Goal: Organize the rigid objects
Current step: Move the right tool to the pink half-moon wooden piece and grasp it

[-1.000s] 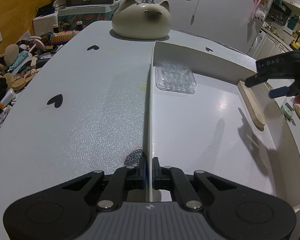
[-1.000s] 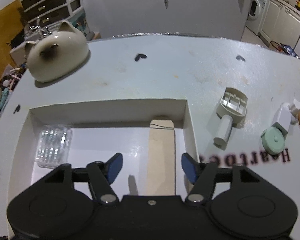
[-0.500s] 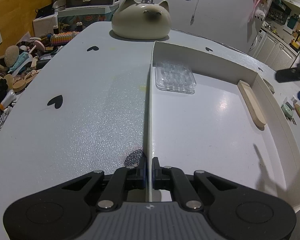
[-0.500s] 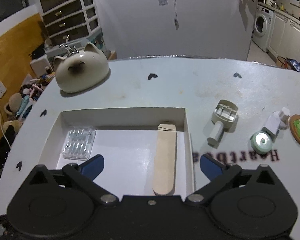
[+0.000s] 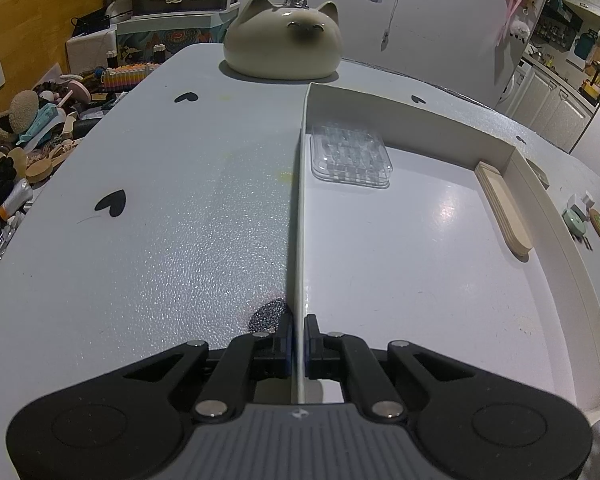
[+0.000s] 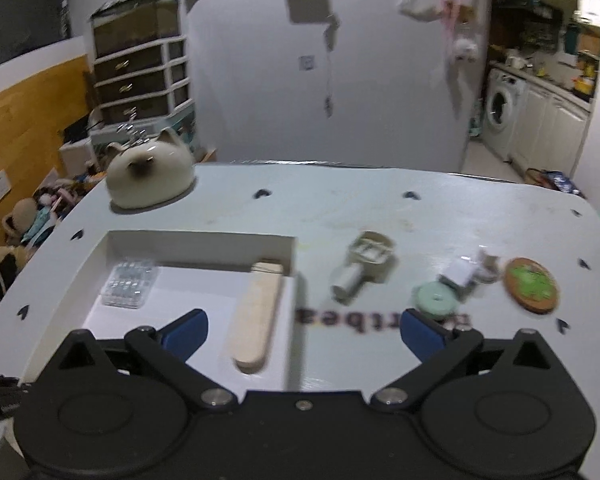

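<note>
A shallow white tray (image 5: pixel 452 132) (image 6: pixel 196 242) lies on the table. My left gripper (image 5: pixel 299 344) is shut on the tray's left wall near its front corner. Inside lie a clear plastic case (image 5: pixel 350 156) (image 6: pixel 129 289) at the back left and a flat wooden piece (image 5: pixel 502 208) (image 6: pixel 257 316) along the right wall. My right gripper (image 6: pixel 304 326) is open wide, raised above the tray's right front corner, with nothing between its blue pads (image 6: pixel 186 330). Right of the tray on the table lie a beige scoop-like tool (image 6: pixel 364 266), a mint round item (image 6: pixel 436 300), a small white piece (image 6: pixel 466 274) and a round coaster (image 6: pixel 532 284).
A cream cat-shaped ceramic dish (image 5: pixel 282 40) (image 6: pixel 150 172) stands behind the tray at the table's back. Black heart stickers (image 5: pixel 112 202) dot the grey tabletop. Cluttered toys and drawers (image 5: pixel 32 148) lie past the table's left edge.
My right gripper has opened fully, let go of the wooden piece, and pulled back and up, out of the left wrist view. The left gripper and the tray have not moved.
</note>
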The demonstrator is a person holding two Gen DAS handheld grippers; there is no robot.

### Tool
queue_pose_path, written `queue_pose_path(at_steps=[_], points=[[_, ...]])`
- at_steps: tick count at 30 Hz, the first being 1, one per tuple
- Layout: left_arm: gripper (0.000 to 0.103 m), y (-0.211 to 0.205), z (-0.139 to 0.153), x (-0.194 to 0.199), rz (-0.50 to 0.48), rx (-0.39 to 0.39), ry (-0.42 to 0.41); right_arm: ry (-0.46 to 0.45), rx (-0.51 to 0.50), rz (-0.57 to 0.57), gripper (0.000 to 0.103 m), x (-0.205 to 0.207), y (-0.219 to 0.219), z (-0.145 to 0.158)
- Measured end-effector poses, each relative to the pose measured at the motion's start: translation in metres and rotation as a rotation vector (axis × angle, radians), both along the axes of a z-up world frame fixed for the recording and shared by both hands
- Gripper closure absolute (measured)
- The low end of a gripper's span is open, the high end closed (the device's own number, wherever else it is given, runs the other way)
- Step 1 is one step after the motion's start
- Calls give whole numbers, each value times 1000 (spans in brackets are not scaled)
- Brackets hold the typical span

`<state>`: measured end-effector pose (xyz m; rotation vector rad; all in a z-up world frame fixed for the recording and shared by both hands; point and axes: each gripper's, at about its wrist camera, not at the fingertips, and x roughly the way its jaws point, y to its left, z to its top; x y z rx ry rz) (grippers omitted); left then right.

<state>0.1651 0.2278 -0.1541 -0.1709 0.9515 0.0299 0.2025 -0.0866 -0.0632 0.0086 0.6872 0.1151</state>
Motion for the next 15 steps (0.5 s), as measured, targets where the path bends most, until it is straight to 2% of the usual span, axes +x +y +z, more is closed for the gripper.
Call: queue_pose_path(at_steps=[4, 10, 12, 15], points=[[98, 0, 0, 0, 0, 1, 0, -42, -29, -65, 0, -18, -26, -8], [98, 0, 0, 0, -1, 2, 0, 1, 7, -146, 0, -34, -66, -34], [98, 0, 0, 0, -1, 2, 0, -8, 12, -138, 0, -38, -75, -43], [98, 0, 0, 0, -1, 2, 0, -4, -99, -59, 0, -45, -77, -61]])
